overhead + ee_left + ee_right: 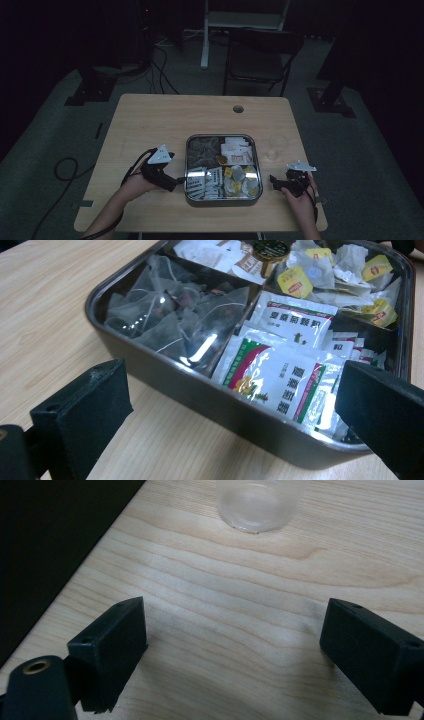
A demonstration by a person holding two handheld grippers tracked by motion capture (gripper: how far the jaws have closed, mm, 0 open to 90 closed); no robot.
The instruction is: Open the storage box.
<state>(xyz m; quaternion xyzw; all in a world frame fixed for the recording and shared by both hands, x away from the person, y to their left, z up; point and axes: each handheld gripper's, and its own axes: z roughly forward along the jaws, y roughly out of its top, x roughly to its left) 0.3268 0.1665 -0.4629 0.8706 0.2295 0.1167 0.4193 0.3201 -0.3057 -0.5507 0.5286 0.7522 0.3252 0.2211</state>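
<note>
A square dark metal tray sits mid-table, divided into compartments of tea bags and sachets. My left gripper rests on the table at the tray's left side, open and empty. In the left gripper view its jaws stand wide apart, facing the tray wall, with clear pyramid tea bags and white, green and red sachets behind it. My right gripper lies right of the tray, open and empty over bare wood. A clear plastic cup stands ahead of it.
The clear cup stands on the table to the right of the tray. Yellow-tagged tea bags fill the tray's far compartment. The table's right edge runs close by my right gripper. A cable hole and a chair lie beyond.
</note>
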